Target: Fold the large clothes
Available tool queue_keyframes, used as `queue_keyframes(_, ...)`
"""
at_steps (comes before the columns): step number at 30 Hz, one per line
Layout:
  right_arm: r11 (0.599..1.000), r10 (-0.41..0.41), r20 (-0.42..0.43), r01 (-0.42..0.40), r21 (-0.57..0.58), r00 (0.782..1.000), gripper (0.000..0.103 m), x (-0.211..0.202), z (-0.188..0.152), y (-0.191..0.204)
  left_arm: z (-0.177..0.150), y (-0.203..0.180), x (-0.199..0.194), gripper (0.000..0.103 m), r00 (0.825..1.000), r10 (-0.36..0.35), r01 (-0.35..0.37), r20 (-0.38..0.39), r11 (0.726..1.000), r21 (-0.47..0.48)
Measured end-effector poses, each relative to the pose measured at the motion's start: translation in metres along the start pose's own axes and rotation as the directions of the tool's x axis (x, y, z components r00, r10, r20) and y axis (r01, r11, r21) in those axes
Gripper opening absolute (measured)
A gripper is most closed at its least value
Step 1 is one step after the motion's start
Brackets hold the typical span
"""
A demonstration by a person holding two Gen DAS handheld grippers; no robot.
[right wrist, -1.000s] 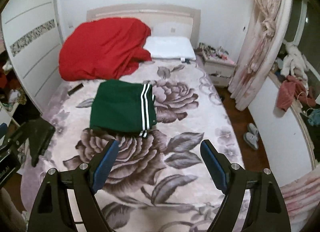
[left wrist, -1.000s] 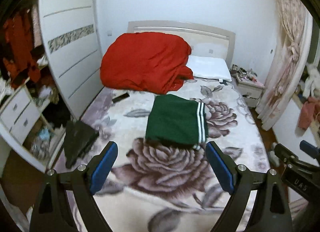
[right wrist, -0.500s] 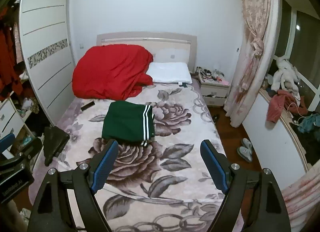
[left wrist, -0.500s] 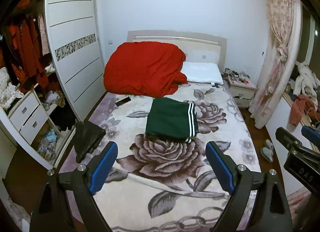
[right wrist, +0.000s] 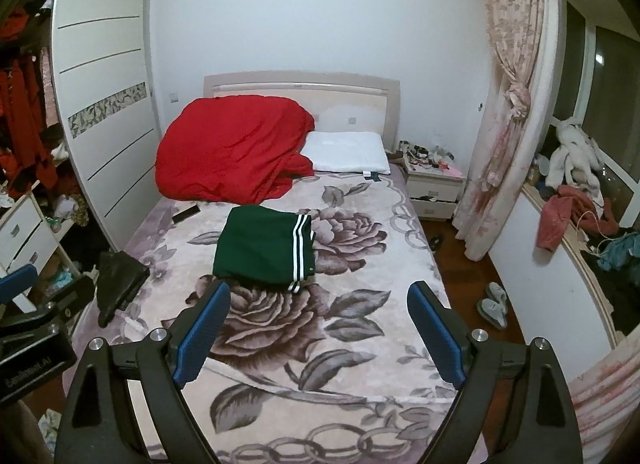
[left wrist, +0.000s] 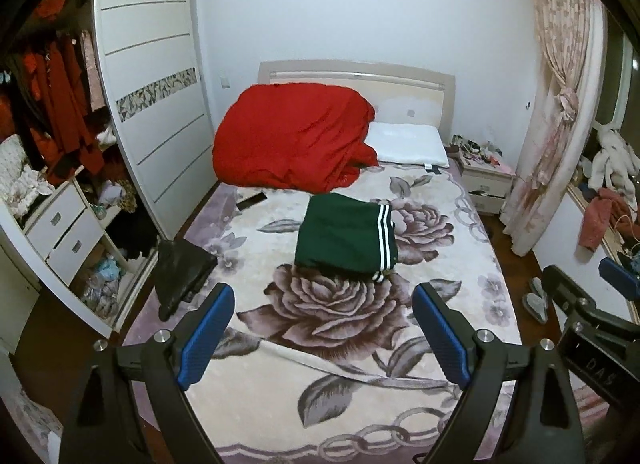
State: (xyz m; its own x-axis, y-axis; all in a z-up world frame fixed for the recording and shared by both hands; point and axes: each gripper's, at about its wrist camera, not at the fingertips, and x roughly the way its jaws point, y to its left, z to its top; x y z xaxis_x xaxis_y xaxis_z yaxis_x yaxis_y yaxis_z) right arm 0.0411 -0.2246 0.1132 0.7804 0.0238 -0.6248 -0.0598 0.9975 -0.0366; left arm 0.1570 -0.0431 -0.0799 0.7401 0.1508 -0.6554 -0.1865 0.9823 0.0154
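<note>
folded green garment lies flat mid-bed, both grippers held clear above the foot of the bed.

left gripper has its jaws wide with nothing between them; right gripper jaws are opening, also bare. the garment's white stripes run along its 3 o'clock edge. a red quilt is heaped at 11 o'clock on the bed, a white pillow just beside it.
</note>
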Motion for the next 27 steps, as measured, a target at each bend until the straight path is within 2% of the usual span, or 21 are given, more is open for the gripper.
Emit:
queue_keyframes(10, 1.0, 0.015, 0.017, -0.015, -0.01, 1.0, 0.093, 0.01, 0.014, -0.001, 0.004, 0.003, -0.002, 0.091, 1.0, 0.017, -0.017, 0.022, 1.0, -0.015)
queue_keyframes(27, 1.0, 0.027, 0.012, -0.027, -0.013, 1.0, 0.094, 0.011, 0.013, 0.001, 0.007, -0.002, -0.004, 0.091, 0.999, 0.034, -0.033, 0.029, 0.999, -0.003)
